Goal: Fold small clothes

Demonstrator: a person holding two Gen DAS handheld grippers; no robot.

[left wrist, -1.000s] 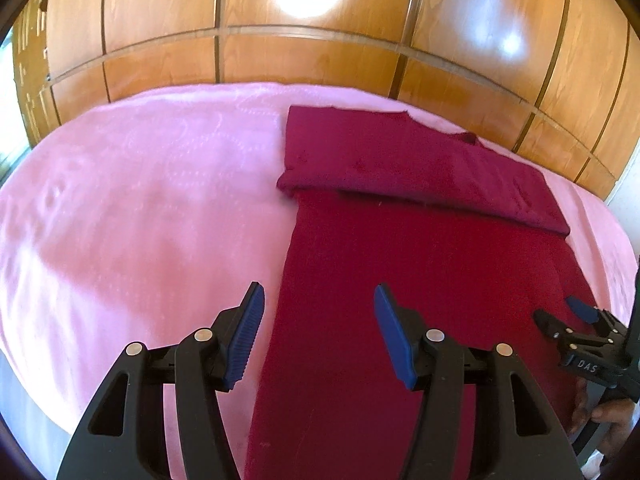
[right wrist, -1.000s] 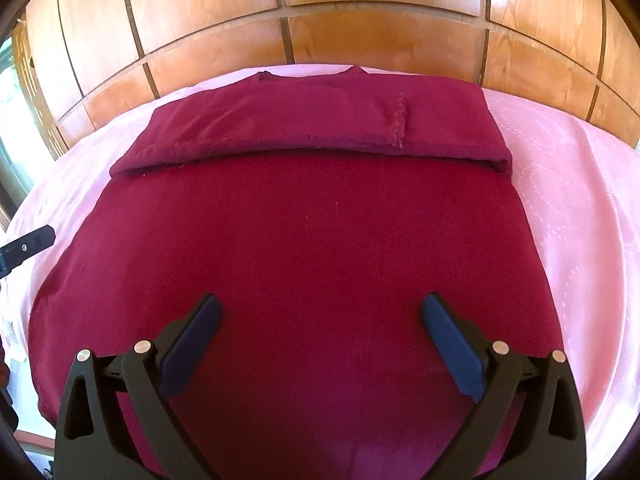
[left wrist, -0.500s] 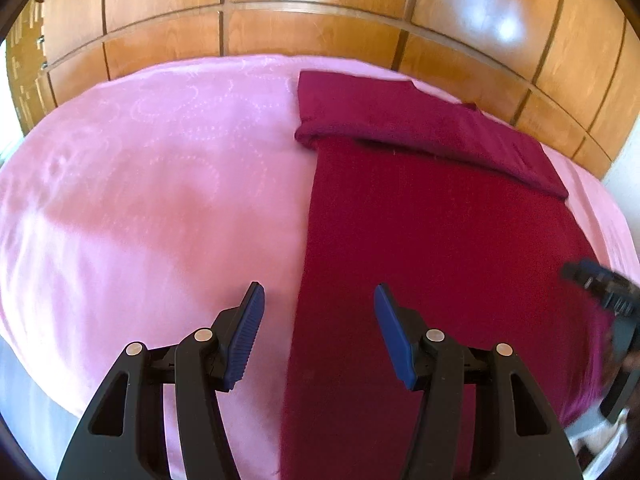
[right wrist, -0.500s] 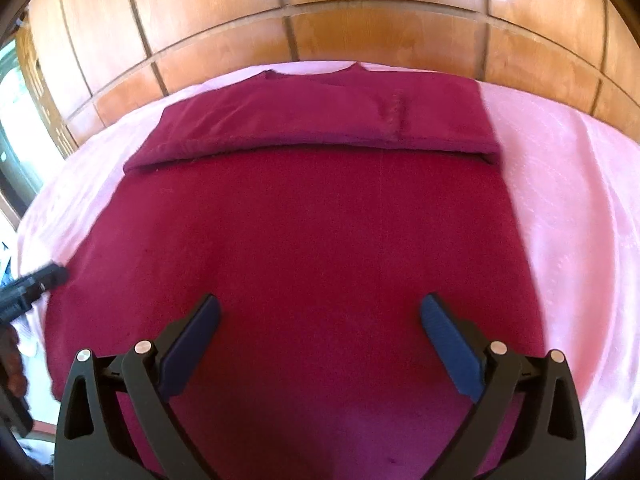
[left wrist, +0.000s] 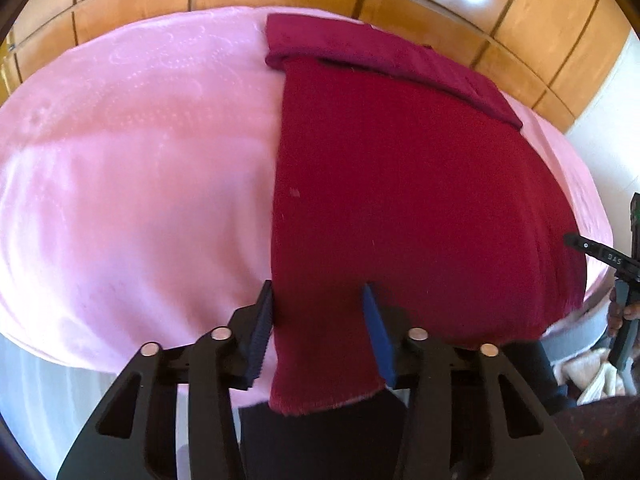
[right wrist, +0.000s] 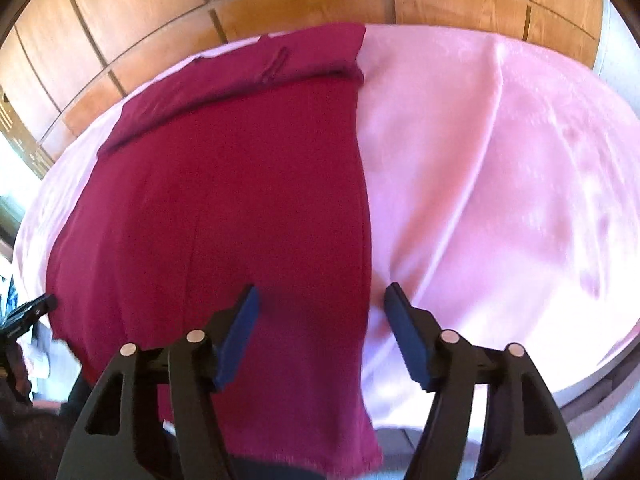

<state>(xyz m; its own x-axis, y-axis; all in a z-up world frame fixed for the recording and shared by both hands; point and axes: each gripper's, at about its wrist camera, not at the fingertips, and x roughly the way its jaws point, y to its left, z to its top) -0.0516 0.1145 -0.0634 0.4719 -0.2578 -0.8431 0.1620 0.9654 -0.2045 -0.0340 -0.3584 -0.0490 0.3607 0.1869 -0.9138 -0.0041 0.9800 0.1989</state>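
Behind everything I see a wall of glossy orange-brown wooden panels (left wrist: 420, 8) with dark seams. In front of it lies the pink, faintly patterned cloth-covered surface (left wrist: 132, 168); I cannot tell whether it is a bed or a table.

On it lies the dark red knitted garment (left wrist: 408, 200), spread flat, its far end folded over into a thick band beside the panels. Its near hem hangs a little over the front edge of the pink surface.

My left hand-held gripper (left wrist: 320, 336) sits at the garment's near left corner. Its jaws are closing, with the left edge of the red fabric between the blue pads; they do not look pressed onto the cloth yet.

My right hand-held gripper (right wrist: 322, 340) straddles the garment's near right edge, one pad over red cloth, the other over pink. Its jaws are closing too, with the edge between them and a clear gap on both sides.

At the left view's right border, fingers (left wrist: 624, 314) grip the other tool's handle.
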